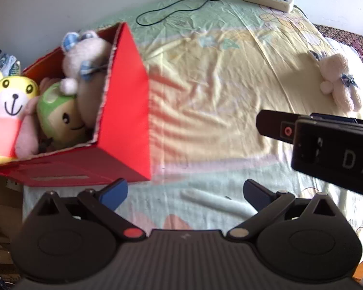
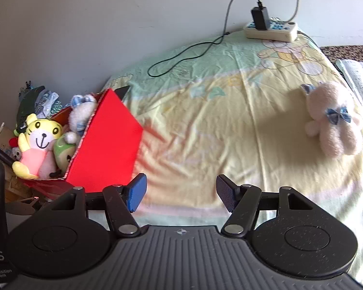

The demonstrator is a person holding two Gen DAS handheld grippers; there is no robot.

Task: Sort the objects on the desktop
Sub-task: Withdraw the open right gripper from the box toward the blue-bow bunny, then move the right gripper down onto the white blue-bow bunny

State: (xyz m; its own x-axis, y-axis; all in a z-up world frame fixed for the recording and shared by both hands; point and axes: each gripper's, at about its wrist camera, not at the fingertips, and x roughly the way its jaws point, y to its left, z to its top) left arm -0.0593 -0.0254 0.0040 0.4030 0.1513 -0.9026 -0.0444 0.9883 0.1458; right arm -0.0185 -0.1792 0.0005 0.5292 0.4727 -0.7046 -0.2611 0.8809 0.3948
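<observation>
A red box [image 1: 125, 111] stands at the left of the bed and holds a yellow tiger plush [image 1: 9, 101], a green-capped plush [image 1: 60, 113] and a cream plush [image 1: 89, 55]. The box [image 2: 109, 145] also shows in the right wrist view. A cream bear plush [image 2: 331, 118] with blue bows lies on the sheet at the right, also in the left wrist view [image 1: 338, 82]. My left gripper [image 1: 185, 193] is open and empty, low near the front edge. My right gripper [image 2: 181, 193] is open and empty, well short of the bear.
A power strip [image 2: 271, 30] with a black charger and a looping cable [image 2: 181, 58] lies at the far edge by the wall. A white stick-like object [image 1: 217, 203] lies near my left gripper. Clutter sits left of the box. An open book [image 2: 360, 75] lies far right.
</observation>
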